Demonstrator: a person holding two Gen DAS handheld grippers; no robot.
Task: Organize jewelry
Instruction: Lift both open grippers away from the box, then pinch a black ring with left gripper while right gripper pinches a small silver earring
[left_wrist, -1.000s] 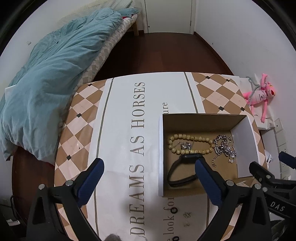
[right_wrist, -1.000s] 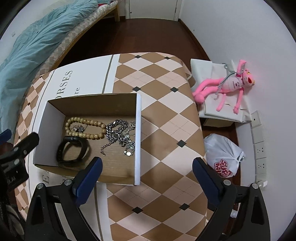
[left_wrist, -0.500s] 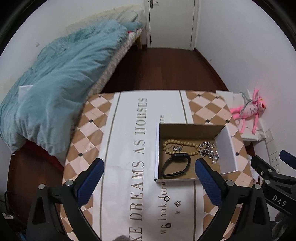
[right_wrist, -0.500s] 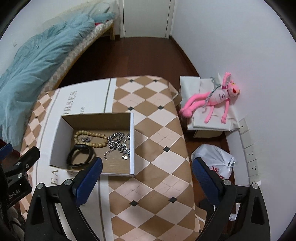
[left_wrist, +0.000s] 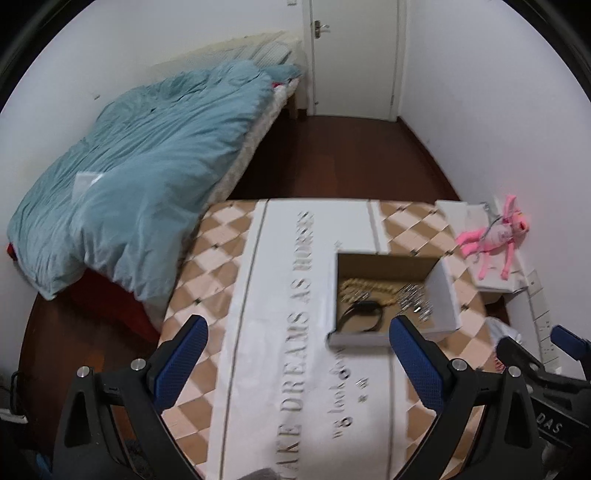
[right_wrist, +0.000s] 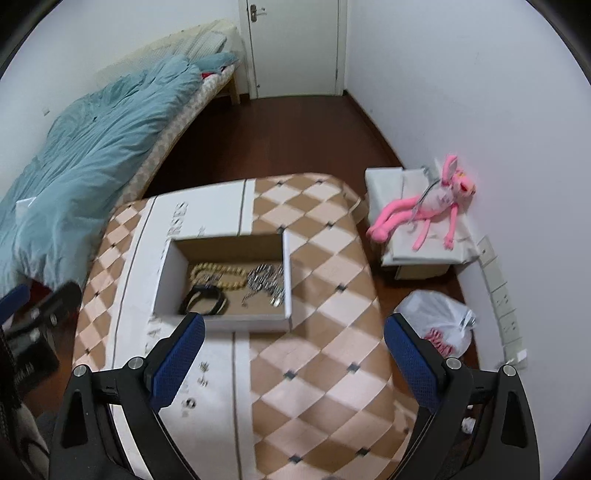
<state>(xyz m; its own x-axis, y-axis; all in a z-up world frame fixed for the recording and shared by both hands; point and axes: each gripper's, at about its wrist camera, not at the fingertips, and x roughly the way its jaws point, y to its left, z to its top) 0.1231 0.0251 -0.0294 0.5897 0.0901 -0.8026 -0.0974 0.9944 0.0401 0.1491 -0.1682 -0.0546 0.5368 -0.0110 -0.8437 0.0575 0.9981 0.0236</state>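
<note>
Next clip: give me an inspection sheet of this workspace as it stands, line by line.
Surface: table under a checked cloth with printed lettering.
Job's things: open cardboard box holding a bead bracelet, a black band and a silver chain; small loose pieces lie on the cloth outside it.
Clutter: nothing seen on the table.
Grippers: left tongs and right tongs both open, empty, above the table.
Cables: nothing seen.
Surroundings: bed with blue duvet, pink plush toy, plastic bag, door.
</note>
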